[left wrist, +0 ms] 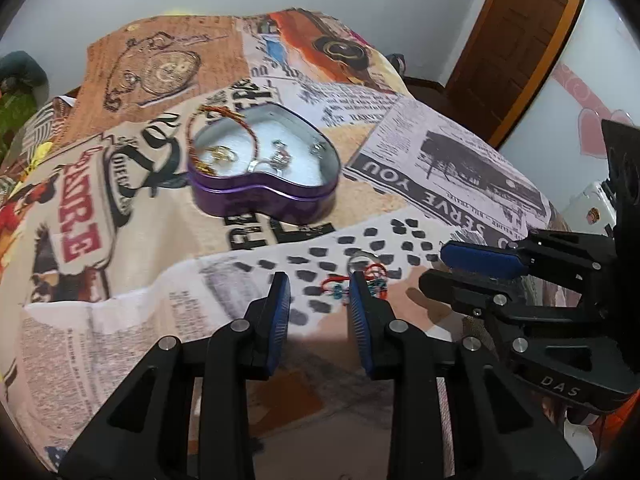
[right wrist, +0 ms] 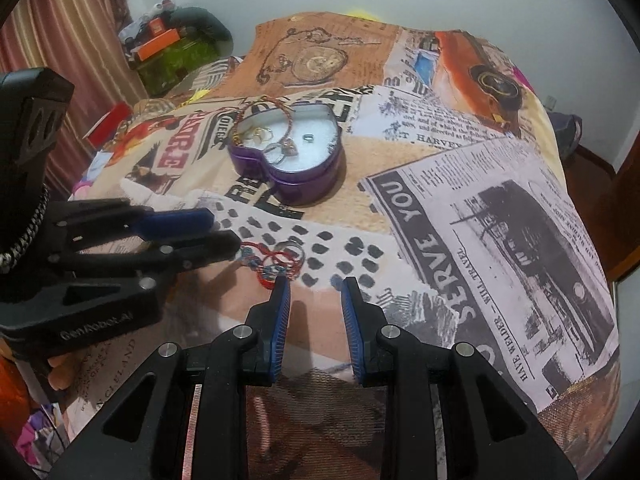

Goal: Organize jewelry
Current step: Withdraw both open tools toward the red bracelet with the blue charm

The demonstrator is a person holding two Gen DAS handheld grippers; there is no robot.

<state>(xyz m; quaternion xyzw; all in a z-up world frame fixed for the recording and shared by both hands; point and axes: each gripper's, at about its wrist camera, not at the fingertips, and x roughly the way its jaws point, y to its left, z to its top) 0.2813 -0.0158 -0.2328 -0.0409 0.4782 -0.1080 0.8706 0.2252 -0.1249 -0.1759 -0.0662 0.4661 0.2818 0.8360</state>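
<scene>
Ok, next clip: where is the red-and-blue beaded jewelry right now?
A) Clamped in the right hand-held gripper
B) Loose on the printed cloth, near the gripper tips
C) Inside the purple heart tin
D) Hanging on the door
B: the red-and-blue beaded jewelry lies on the printed cloth, outside the purple heart tin; the right hand-held gripper is open and empty.

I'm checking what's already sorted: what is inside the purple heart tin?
The purple heart tin holds gold rings, silver rings and a small dark piece on white padding. A braided bracelet drapes over its rim. Anything beneath the padding is hidden.
</scene>
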